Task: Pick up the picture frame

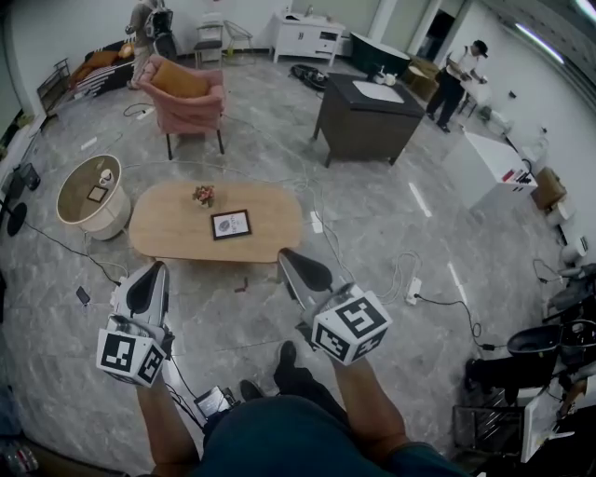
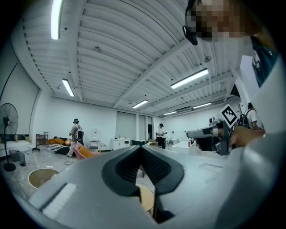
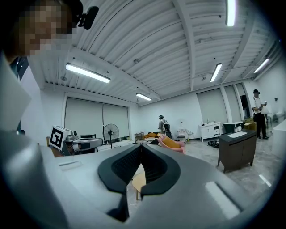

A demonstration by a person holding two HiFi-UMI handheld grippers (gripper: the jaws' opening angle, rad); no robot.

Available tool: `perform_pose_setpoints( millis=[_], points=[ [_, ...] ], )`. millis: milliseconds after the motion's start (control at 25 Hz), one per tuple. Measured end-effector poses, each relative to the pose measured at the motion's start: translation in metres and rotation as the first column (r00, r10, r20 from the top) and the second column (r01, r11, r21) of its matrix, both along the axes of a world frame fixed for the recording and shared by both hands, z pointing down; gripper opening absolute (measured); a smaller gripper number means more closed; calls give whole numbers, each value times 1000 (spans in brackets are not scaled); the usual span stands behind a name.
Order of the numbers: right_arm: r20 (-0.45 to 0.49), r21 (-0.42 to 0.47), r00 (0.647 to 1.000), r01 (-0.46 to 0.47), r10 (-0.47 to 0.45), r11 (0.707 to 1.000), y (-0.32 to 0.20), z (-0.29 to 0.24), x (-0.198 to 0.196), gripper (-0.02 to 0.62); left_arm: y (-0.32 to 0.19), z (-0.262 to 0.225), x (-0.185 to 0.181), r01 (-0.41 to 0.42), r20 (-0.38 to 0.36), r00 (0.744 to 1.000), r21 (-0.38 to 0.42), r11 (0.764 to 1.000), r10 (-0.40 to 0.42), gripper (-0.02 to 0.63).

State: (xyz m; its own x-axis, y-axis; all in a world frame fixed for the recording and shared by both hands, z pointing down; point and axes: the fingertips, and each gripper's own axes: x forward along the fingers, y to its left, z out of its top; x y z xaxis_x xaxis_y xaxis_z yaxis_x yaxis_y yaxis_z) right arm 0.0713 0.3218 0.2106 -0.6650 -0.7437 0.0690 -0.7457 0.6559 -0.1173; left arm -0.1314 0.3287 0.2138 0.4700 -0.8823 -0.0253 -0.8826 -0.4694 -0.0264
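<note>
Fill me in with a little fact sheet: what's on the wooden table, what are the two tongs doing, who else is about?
Table: oval wooden table on the grey floor
On it: picture frame lying flat; small flowers close by, not touching it
Left tongs: shut, holding nothing
Right tongs: shut, holding nothing
Others: person at the back left; second person at the back right

Two pale grey tapered shells with black ribbed pads point(image 1: 147, 291) — the left gripper point(image 1: 160, 268) and right gripper point(image 1: 283, 253) — each end in a white cube point(image 1: 351, 326) printed with black squares. The person wears a dark teal shirt point(image 1: 289, 438) and black shoes point(image 1: 284, 365).
</note>
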Motion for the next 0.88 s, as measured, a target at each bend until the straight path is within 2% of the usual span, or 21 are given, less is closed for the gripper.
perform_pose_setpoints(
  millis=[320, 560, 880],
  points=[
    [29, -23, 998, 48, -47, 999, -87, 7, 9, 11, -66, 5, 4, 67, 33, 997, -33, 997, -66, 0],
    [51, -29, 992, 119, -117, 993, -161, 9, 16, 11, -121, 8, 20, 124, 55, 991, -48, 991, -121, 0],
    [72, -31, 975, 212, -210, 977, -233, 9, 20, 11, -173, 4, 34, 204, 84, 976, -51, 978, -200, 0]
  ],
)
